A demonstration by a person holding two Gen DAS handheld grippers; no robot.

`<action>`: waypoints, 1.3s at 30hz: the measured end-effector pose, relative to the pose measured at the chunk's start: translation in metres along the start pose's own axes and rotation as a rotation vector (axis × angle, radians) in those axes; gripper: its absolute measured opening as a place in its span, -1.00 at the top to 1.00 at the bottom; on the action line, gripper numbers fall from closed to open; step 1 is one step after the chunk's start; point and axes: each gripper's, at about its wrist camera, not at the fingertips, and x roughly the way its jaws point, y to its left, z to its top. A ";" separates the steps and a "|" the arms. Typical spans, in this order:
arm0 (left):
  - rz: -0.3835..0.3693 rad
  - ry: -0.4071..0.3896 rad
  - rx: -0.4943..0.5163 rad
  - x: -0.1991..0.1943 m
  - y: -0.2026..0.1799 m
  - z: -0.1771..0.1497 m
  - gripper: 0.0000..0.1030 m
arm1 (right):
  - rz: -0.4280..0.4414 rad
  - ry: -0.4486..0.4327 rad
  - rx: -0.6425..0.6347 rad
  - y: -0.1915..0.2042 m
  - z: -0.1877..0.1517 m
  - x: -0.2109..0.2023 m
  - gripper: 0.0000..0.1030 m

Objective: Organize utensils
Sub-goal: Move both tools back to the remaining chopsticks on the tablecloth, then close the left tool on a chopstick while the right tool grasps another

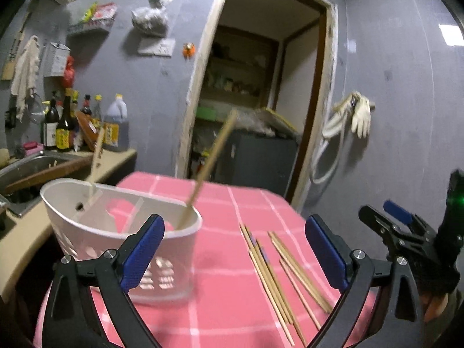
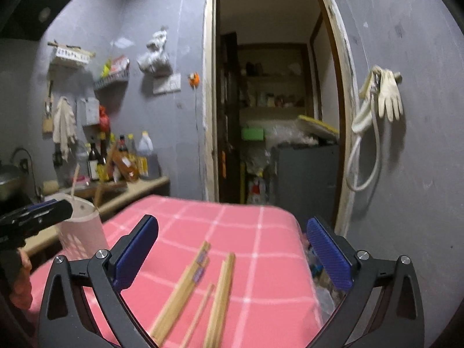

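Chopsticks [image 1: 278, 278] lying loose on the pink checked tablecloth [image 1: 220, 304], just to the right of the white utensil holder [image 1: 116, 232] in the left wrist view. Fanning out in two small groups, thin ends pointing toward the camera. Standing in the utensil holder, one long chopstick [image 1: 208, 168] leaning up and to the right out of its right-hand compartment, and a pale flat spatula [image 1: 92, 203] leaning out of its left side. Left gripper [image 1: 235, 249] hovering with blue fingers [image 1: 142, 255] spread wide, holding nothing, one finger sitting in front of the holder's wall and the other on the far side of the loose sticks. Right gripper [image 1: 388, 220] showing further right of the holder, beyond the sticks, dark and partly cut off, jaws parted and empty.

Chopsticks [image 2: 197, 290] appearing blurred in the right wrist view, lying on the tablecloth [image 2: 261, 255] well to the right of the utensil holder [image 2: 81, 226], which is standing at the cloth's left edge. Right gripper [image 2: 232, 255] hanging above them with fingers [image 2: 330, 255] gaping wide, gripping nothing, sticks lying below the gap. Left gripper [image 2: 34, 217] poking in just in front of the holder. Behind the holder, bottles [image 2: 121, 159] crowding a counter, and an open doorway [image 2: 275, 101] showing far to its right.
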 end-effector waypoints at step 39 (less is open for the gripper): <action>0.118 0.595 0.035 0.138 -0.012 -0.074 -0.78 | 0.023 0.615 0.067 -0.031 -0.066 0.114 -0.38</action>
